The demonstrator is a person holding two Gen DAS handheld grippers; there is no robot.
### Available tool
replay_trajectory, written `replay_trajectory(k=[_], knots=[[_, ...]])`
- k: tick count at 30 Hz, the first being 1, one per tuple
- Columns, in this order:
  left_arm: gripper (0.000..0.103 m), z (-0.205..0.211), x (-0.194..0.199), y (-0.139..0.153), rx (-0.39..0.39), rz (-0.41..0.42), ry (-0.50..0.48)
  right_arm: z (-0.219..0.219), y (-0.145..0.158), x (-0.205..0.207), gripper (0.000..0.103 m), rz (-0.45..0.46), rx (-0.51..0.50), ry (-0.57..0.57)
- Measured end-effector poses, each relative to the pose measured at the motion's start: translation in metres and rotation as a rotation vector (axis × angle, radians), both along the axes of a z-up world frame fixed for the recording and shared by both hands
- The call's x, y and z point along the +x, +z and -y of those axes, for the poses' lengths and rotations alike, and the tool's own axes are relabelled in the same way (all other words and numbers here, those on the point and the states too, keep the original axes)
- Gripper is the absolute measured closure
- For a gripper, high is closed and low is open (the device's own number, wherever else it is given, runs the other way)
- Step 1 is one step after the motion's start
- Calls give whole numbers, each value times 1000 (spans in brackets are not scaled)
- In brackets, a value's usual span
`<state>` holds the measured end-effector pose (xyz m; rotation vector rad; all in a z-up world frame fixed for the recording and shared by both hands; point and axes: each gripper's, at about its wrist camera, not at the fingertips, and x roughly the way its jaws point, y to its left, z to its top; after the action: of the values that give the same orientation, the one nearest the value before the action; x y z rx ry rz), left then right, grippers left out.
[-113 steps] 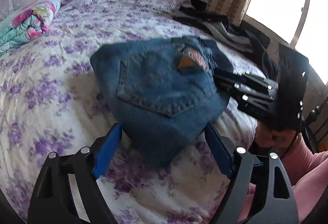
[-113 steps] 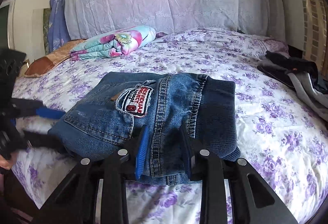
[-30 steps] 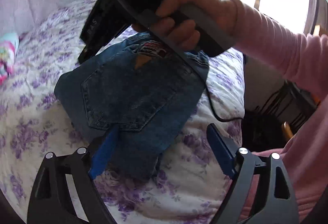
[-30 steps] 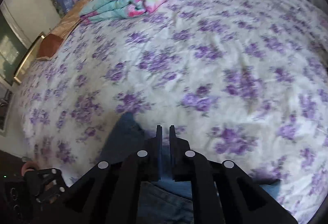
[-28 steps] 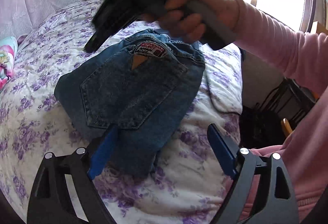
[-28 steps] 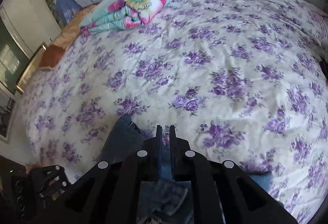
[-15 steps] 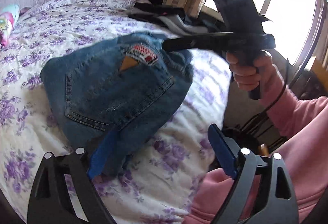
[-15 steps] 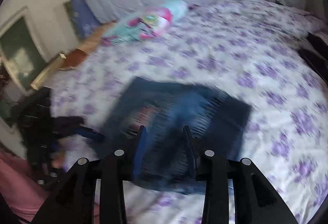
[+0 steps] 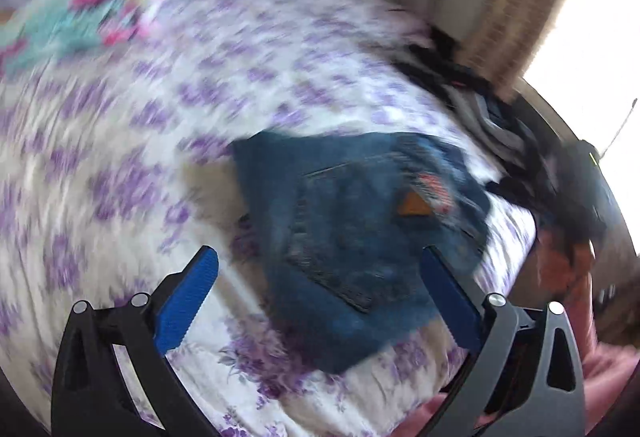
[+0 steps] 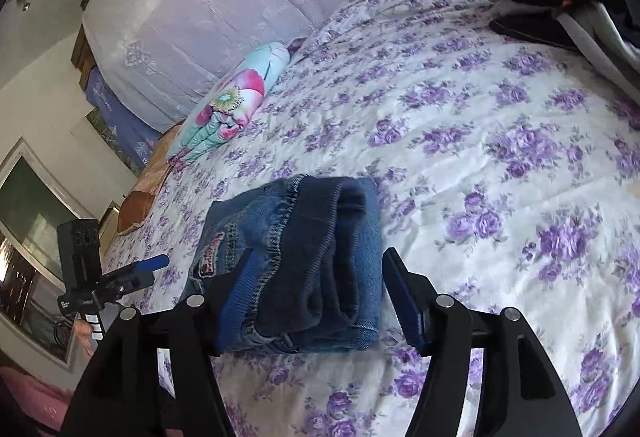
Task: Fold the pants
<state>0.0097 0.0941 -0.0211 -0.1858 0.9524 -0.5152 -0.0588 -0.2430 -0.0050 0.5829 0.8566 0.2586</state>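
Blue denim pants point(image 10: 296, 269), folded into a thick compact bundle, lie on the white bedspread with purple flowers point(image 10: 500, 141), near its front edge. Right gripper point(image 10: 316, 301): jaws have just been opening, now moderately apart, straddling the bundle's folded end; pads look clear of the cloth, so the bundle appears released. Left gripper point(image 9: 320, 301): jaws have just been opening too, spread wide, nothing between them, angled down over the bundle's pocket side; view blurred. Judgement: folding looks finished, both hands letting go.
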Motion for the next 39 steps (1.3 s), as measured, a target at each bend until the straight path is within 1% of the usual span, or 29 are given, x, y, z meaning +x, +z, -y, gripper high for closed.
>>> replay_trajectory(k=[1,3,4,6,8,11,15,16,21,24,26,28,36,39], knots=[[4,-2,4,-6,-19,-45,23,0,-5,-1,37,-16,7,-1],[4,-4,13,-17,-79,-119,47,0,-15,-4,37,-42,19,4],[4,-4,15,-21,-95,-151,57,0,-20,-5,36,-56,23,6],[4,0,16,-25,-95,-177,62,1,-24,-8,33,-67,38,14],[4,6,14,-27,-65,-176,58,3,-26,-9,33,-67,56,24],[4,14,10,-32,-28,-181,49,5,-26,-12,32,-60,58,29],[4,17,9,-36,-32,-187,55,11,-31,-14,31,-71,98,32],[4,17,8,-37,-31,-187,59,11,-32,-14,29,-77,104,32],[4,21,7,-39,-11,-178,82,11,-40,-12,28,-97,161,52],[4,21,6,-40,-9,-171,92,6,-47,-8,22,-121,202,71],[4,22,5,-41,-7,-168,95,2,-49,-6,19,-129,197,69],[4,21,5,-41,-5,-166,95,-1,-47,-5,19,-137,180,71],[4,21,4,-40,-5,-161,93,1,-47,-6,19,-172,188,54],[4,21,4,-41,-9,-161,94,0,-50,-3,15,-187,206,52]])
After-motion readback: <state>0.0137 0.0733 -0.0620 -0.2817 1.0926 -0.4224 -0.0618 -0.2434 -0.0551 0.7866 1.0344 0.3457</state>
